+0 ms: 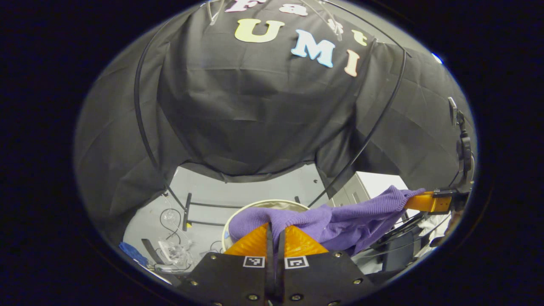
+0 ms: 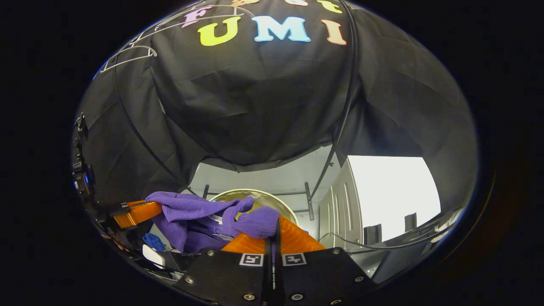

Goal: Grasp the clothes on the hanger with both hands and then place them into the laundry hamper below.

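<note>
Between my two grippers hangs the purple sweater [image 1: 340, 223], soft, light knit, sagging above the hamper [image 1: 255, 206]. Left gripper [image 1: 275, 231] and right gripper [image 2: 275, 227] each seem clamped on an end; edges hold best.

The sweater [image 1: 340, 221] is purple, with a fine ribbed knit. The hamper [image 2: 272, 197] has a cream rim. The floor [image 1: 255, 191] is pale grey, and the cabinet [image 2: 340, 212] is white.
</note>
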The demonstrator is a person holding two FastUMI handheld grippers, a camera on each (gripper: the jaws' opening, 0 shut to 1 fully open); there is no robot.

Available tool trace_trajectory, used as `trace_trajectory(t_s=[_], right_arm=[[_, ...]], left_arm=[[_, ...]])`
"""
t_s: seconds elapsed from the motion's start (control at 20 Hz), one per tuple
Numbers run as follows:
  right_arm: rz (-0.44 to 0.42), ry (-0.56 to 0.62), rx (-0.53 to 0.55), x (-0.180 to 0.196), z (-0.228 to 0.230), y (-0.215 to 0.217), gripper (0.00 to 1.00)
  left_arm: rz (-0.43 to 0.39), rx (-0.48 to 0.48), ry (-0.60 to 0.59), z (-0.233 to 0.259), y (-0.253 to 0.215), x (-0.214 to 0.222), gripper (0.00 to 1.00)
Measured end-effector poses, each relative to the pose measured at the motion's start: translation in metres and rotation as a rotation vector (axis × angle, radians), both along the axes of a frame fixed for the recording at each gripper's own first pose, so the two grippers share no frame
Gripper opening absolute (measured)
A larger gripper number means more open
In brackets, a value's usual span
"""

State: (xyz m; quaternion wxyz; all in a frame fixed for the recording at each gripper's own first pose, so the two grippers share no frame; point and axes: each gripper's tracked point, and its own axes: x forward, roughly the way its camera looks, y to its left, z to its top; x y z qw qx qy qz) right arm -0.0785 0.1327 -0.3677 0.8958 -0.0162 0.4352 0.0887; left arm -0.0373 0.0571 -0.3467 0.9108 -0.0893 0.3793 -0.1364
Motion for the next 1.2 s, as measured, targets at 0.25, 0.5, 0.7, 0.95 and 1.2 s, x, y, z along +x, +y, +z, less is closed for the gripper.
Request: trace_trajectory(t_s=[0.25,0.5,0.7,0.95,1.2], right_arm=[[-0.001,0.013,-0.011,-0.003,-0.001,-0.002,0.06],[0.022,0.060,0.022,-0.008,0.000,-0.002,0.22],[0.051,0.041,0.085,-0.003,0.022,0.000,0.89],[0.085,-0.106,0.108,0.021,0.076,-0.043,0.95],[0.085,-0.309,0.085,0.056,0.147,-0.127,0.95]], left_arm=[[0.023,0.009,0.019,-0.003,0.006,-0.001,0.02],[0.044,0.000,0.011,0.002,0.009,-0.006,0.10],[0.098,0.024,-0.021,0.023,0.017,0.002,0.80],[0.158,0.134,-0.135,0.086,0.008,0.006,0.95],[0.308,0.131,-0.240,0.160,-0.036,0.004,0.95]])
